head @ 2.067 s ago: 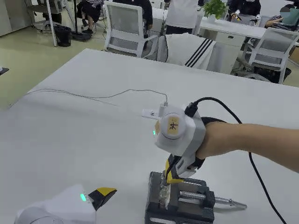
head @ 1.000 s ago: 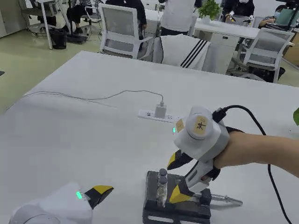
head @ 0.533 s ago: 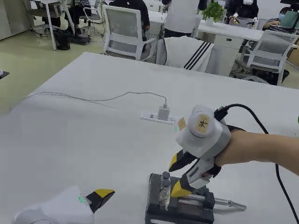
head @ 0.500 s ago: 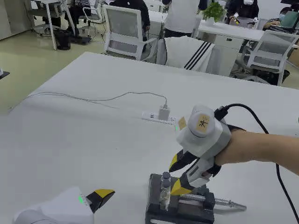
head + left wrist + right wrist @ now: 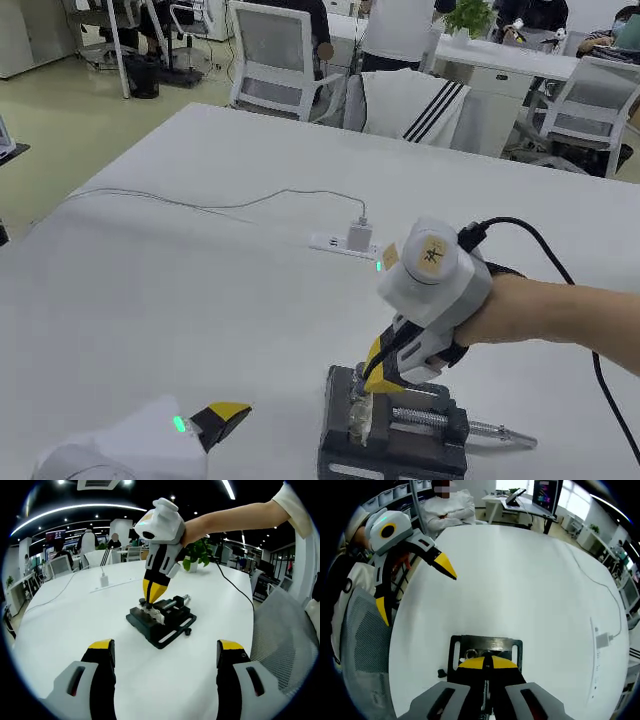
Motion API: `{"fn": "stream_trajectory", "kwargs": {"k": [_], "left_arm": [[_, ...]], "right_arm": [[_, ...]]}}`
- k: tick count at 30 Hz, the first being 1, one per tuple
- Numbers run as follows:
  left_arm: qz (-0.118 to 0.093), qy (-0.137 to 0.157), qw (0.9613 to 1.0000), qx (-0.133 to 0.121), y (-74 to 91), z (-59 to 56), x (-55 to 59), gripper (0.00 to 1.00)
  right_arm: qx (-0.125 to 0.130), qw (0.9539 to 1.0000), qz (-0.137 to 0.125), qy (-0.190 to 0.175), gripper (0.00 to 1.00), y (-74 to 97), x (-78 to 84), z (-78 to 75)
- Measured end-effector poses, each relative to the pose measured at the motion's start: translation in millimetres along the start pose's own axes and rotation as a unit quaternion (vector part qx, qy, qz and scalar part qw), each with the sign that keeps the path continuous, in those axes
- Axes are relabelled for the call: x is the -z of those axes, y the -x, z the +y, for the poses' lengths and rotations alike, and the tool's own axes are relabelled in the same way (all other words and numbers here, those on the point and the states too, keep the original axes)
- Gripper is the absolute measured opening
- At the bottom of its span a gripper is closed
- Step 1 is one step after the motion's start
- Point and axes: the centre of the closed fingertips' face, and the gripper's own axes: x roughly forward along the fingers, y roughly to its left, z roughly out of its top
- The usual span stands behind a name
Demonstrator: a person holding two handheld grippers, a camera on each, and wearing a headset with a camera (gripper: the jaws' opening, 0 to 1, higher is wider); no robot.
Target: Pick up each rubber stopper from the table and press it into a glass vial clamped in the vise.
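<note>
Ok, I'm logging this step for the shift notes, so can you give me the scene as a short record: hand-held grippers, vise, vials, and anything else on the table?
Vise: black, standing on the white table
Vials: clamped upright in the vise; count unclear
Right hand-held gripper: shut, tips at the vial tops, contact hard to tell
Left hand-held gripper: open, holding nothing, low over the table, apart from the vise
Also on table: power strip with charger plugged in, cable trailing away
</note>
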Motion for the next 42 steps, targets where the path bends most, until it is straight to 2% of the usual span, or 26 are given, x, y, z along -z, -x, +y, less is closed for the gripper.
{"fn": "stream_trajectory", "kwargs": {"k": [10,17,22,27,32,38,42], "left_arm": [[0.002,0.005,1.0000,0.001,-1.0,-0.2,3.9,0.82],[0.002,0.009,1.0000,0.002,-3.2,-0.4,5.5,0.82],[0.000,0.012,0.9999,0.004,-5.6,-1.2,5.1,0.82],[-0.002,0.016,0.9999,0.004,-6.8,-0.2,4.5,0.82],[-0.003,0.021,0.9998,0.003,-6.6,2.5,6.5,0.82],[0.000,0.026,0.9996,0.005,-8.4,2.3,10.1,0.82],[0.001,0.028,0.9996,0.007,-10.4,2.6,10.6,0.81]], "right_arm": [[-0.009,0.9999,0.004,-0.007,0.00,-1.2,-0.3,3.4],[-0.010,0.9989,0.041,0.019,0.00,-3.2,-1.1,4.8],[-0.017,0.9983,0.054,0.012,0.00,-3.8,-1.3,3.5],[-0.026,0.9964,0.079,0.013,0.00,-5.3,-1.9,3.5],[-0.027,0.9953,0.093,0.006,0.00,-5.5,-0.7,3.3],[-0.028,0.9924,0.118,0.021,0.00,-7.1,-1.4,3.6],[-0.031,0.9909,0.130,0.014,0.00,-7.1,-1.5,2.1]]}}
